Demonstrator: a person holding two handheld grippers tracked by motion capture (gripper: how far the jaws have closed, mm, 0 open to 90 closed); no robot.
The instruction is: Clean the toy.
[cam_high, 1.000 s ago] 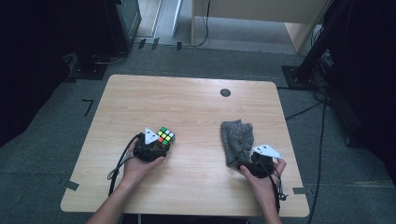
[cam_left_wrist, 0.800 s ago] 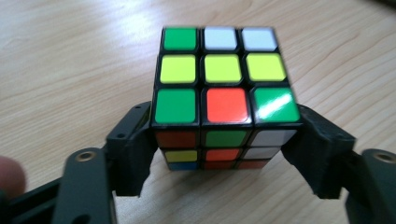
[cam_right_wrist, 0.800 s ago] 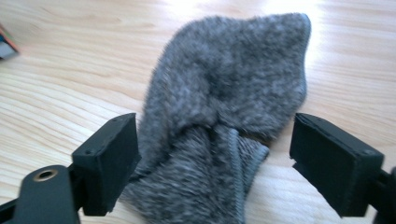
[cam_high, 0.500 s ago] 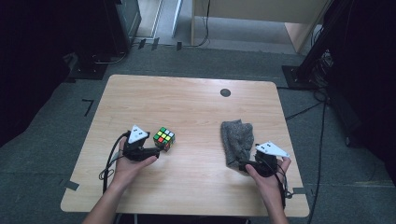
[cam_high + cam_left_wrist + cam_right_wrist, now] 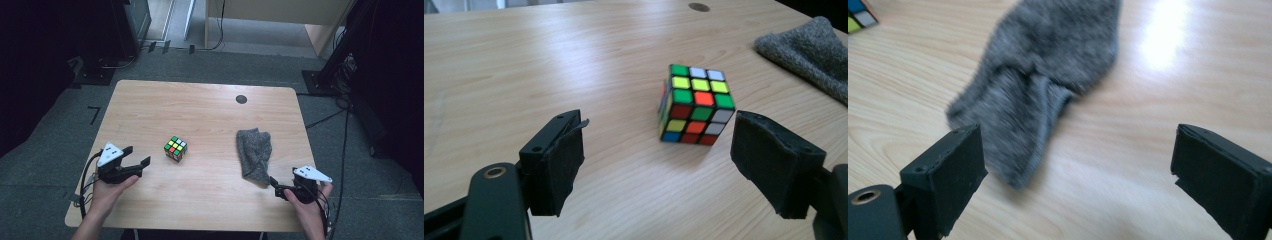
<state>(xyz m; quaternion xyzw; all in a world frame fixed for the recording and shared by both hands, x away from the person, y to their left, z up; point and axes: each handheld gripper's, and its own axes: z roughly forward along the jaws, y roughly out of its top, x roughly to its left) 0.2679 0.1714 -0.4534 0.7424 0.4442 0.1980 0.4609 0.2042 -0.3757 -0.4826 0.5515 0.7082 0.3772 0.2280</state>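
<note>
A scrambled colour cube (image 5: 175, 148) (image 5: 695, 104) stands on the wooden table (image 5: 200, 105), left of centre. My left gripper (image 5: 137, 155) (image 5: 656, 157) hovers a short way to its left, pointing at it. Its jaws have just been opening and stand open with nothing between them. A grey knitted sock (image 5: 255, 152) (image 5: 1048, 75) lies flat right of centre. My right gripper (image 5: 276, 186) (image 5: 1078, 152) is just past the sock's near end, by the front right edge. Its jaws have also just been opening and are open and empty.
A round dark grommet (image 5: 241, 99) sits near the table's far edge. The sock's far end (image 5: 811, 50) lies to the right of the cube. A corner of the cube (image 5: 860, 15) is at the top left of the right gripper view. Dark stands and cables surround the table.
The left gripper let go of the cube and drew back to the left, leaving it standing on the table. The right gripper pulled back from the sock toward the front edge.
</note>
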